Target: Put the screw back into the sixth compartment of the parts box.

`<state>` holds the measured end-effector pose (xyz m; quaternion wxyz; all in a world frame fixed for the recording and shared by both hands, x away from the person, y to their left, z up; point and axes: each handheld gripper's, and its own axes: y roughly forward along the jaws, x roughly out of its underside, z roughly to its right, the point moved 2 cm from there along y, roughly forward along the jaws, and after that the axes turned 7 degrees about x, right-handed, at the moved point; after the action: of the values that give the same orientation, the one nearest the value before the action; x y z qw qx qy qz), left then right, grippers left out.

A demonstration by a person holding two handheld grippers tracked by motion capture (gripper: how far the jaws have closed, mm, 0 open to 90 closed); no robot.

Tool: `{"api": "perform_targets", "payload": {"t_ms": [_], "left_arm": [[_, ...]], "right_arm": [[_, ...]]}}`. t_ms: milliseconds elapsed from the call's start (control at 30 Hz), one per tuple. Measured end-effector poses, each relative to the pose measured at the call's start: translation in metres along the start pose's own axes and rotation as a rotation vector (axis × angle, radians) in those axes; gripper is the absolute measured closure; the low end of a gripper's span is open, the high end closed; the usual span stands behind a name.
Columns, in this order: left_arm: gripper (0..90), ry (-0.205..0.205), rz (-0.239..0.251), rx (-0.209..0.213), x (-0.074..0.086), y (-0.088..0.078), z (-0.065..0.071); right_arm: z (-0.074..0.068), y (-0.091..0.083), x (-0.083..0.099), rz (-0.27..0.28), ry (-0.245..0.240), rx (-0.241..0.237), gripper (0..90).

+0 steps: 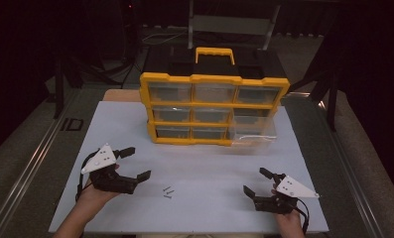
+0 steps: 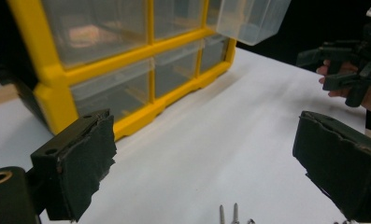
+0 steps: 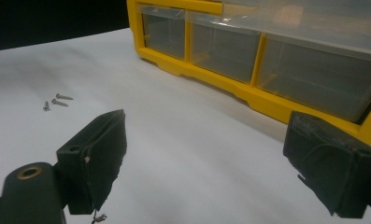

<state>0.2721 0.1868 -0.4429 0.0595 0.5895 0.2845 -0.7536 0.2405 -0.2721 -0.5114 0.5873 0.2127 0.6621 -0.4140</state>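
A yellow organizer (image 1: 214, 106) with clear drawers stands upright at the middle back of the white table (image 1: 194, 163). Its middle-right drawer (image 1: 253, 130) is pulled far out toward me, also seen as a clear drawer (image 2: 253, 18). Three small screws (image 1: 168, 191) lie on the table in front, between both hands; they appear as screws (image 3: 56, 101) and screws (image 2: 230, 215). My left gripper (image 1: 135, 163) is open at the front left, empty. My right gripper (image 1: 257, 182) is open at the front right, empty. The organizer (image 2: 127, 70) and organizer (image 3: 267, 56) fill the gripper views' tops.
A black case with a yellow handle (image 1: 214, 53) sits behind the organizer. Metal rails (image 1: 31, 163) run along the table's left side. Dark stands surround the back.
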Motion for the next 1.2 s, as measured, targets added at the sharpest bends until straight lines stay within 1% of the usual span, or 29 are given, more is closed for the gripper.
{"api": "perform_targets", "payload": {"t_ms": [67, 133, 267, 400, 467, 500, 533, 633, 700, 767, 800, 867, 933, 967, 1000, 1067, 1133, 1167, 1200], "left_arm": [[7.3, -0.002, -0.026, 0.005, 0.001, 0.008, 0.002], [7.3, 0.005, -0.046, 0.007, 0.002, 0.015, 0.003], [7.7, 0.004, -0.072, 0.022, 0.005, 0.025, 0.003], [13.8, -0.001, -0.105, 0.03, 0.009, 0.033, 0.003], [15.9, -0.004, -0.133, 0.035, 0.012, 0.037, 0.003], [17.4, -0.005, -0.147, 0.032, 0.014, 0.039, 0.003], [21.0, -0.011, -0.16, 0.037, 0.016, 0.041, 0.003], [23.5, -0.028, -0.212, 0.038, 0.023, 0.048, 0.003], [31.3, -0.015, -0.26, 0.027, 0.026, 0.052, 0.004], [33.1, -0.017, -0.291, 0.05, 0.029, 0.056, 0.005], [36.6, -0.012, -0.308, 0.05, 0.03, 0.058, 0.007], [39.5, 0.0, -0.34, 0.065, 0.033, 0.062, 0.009], [46.3, 0.011, -0.371, 0.065, 0.036, 0.066, 0.011], [46.3, 0.017, -0.388, 0.07, 0.038, 0.067, 0.012], [48.2, 0.014, -0.399, 0.08, 0.039, 0.068, 0.012], [50.0, 0.017, -0.425, 0.08, 0.042, 0.071, 0.012], [53.8, 0.017, -0.443, 0.081, 0.044, 0.073, 0.012], [55.8, 0.01, -0.451, 0.079, 0.046, 0.074, 0.012], [58.2, 0.011, -0.47, 0.081, 0.047, 0.075, 0.012]], "right_arm": [[0.0, 0.0, 0.0, -0.003, 0.003, -0.005, 13.5], [0.0, 0.001, 0.0, -0.003, -0.001, -0.005, 13.5], [0.0, 0.002, 0.001, -0.005, 0.006, -0.012, 13.6], [0.002, 0.002, 0.002, -0.01, 0.012, -0.014, 13.6], [0.001, 0.002, 0.002, -0.011, 0.012, -0.014, 13.6], [0.001, 0.002, 0.002, -0.011, 0.011, -0.015, 13.6], [0.001, 0.003, 0.002, -0.013, 0.011, -0.018, 13.6], [0.001, 0.003, 0.002, -0.016, 0.012, -0.022, 13.7], [0.001, 0.003, 0.002, -0.016, 0.007, -0.025, 13.7], [0.0, 0.003, 0.002, -0.019, 0.003, -0.028, 13.7], [0.0, 0.003, 0.002, -0.02, 0.002, -0.029, 13.7], [-0.001, 0.003, 0.002, -0.022, 0.001, -0.032, 13.8], [-0.001, 0.003, 0.002, -0.023, 0.002, -0.034, 13.8], [-0.001, 0.003, 0.002, -0.023, 0.002, -0.034, 13.8], [-0.001, 0.004, 0.002, -0.024, 0.002, -0.033, 13.8], [-0.001, 0.004, 0.003, -0.026, -0.001, -0.033, 13.8], [-0.001, 0.004, 0.003, -0.027, -0.003, -0.033, 13.8], [-0.001, 0.004, 0.003, -0.027, -0.004, -0.034, 13.8], [-0.001, 0.004, 0.003, -0.027, -0.006, -0.034, 13.8]]}}
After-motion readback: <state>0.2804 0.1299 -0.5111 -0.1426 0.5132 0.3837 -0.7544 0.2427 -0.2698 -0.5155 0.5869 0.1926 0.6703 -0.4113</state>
